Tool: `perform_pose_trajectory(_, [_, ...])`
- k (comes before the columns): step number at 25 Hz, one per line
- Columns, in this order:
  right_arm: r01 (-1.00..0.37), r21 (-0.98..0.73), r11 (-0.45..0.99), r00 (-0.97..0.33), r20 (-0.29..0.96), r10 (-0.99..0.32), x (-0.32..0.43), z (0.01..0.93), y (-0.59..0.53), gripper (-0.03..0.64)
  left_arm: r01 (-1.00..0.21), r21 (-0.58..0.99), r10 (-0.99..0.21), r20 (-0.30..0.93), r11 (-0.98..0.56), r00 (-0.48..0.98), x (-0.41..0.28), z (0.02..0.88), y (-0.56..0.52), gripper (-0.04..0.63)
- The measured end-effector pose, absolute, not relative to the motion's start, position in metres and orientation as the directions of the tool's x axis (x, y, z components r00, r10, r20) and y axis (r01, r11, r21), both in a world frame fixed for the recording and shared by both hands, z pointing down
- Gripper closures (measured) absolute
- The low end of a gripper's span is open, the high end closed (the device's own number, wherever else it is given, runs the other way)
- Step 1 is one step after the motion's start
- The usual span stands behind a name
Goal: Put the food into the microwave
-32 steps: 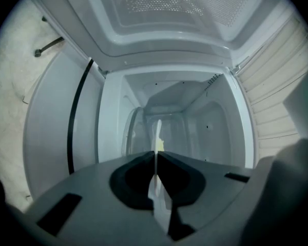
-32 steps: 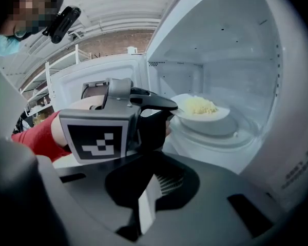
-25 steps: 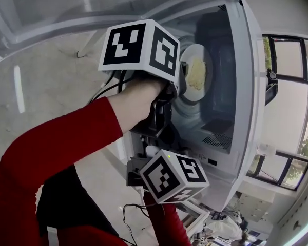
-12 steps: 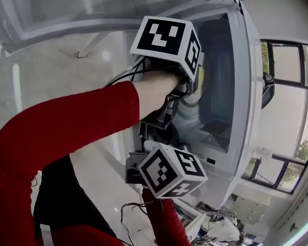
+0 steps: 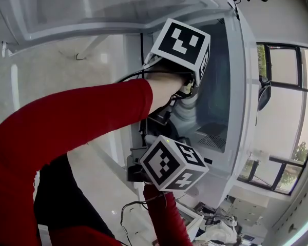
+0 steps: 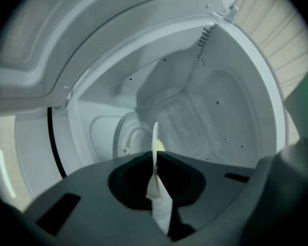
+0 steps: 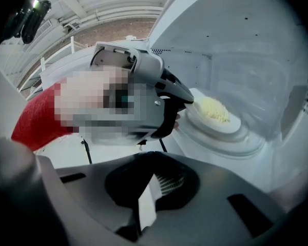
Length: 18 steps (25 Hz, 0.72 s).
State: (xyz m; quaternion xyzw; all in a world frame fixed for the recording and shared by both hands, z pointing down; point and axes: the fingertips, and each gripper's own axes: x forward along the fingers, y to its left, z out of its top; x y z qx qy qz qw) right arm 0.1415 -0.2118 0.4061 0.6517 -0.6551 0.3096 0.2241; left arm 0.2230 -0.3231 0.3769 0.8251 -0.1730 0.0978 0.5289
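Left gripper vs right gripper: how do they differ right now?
The left gripper has its jaws clamped on the rim of the plate; the right gripper has its jaws together on nothing. The left gripper reaches inside the microwave; the right gripper sits outside, before the opening. Both point into the microwave.

A: Where is the food (image 7: 214,109)?
B: On the plate (image 7: 231,125), inside the microwave (image 5: 244,86).
A: And the tools?
B: The left tool (image 7: 189,99) is inside, at the plate's edge. The right tool (image 7: 146,188) sits below it, outside.
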Motion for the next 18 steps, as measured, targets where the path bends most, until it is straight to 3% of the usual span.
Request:
perform_pose_trajectory(6, [-0.991, -0.124, -0.050, -0.052, 0.705, -0.707, 0.144, 0.409, -0.211, 0.603, -0.456, 0.728, -0.194, 0.419, -0.511, 0.887, 0.226, 0.379, -0.321, 0.552])
perform_pose_trajectory(12, [-0.989, -0.135, -0.056, -0.058, 0.712, -0.700, 0.147, 0.411, -0.206, 0.603, -0.449, 0.640, -0.206, 0.419, -0.623, 0.884, 0.237, 0.374, -0.319, 0.536])
perform_pose_trajectory(18, [-0.988, -0.145, -0.058, -0.063, 0.710, -0.701, 0.149, 0.409, -0.203, 0.603, -0.469, 0.584, -0.214, 0.453, -0.663, 0.866, 0.239, 0.377, -0.322, 0.523])
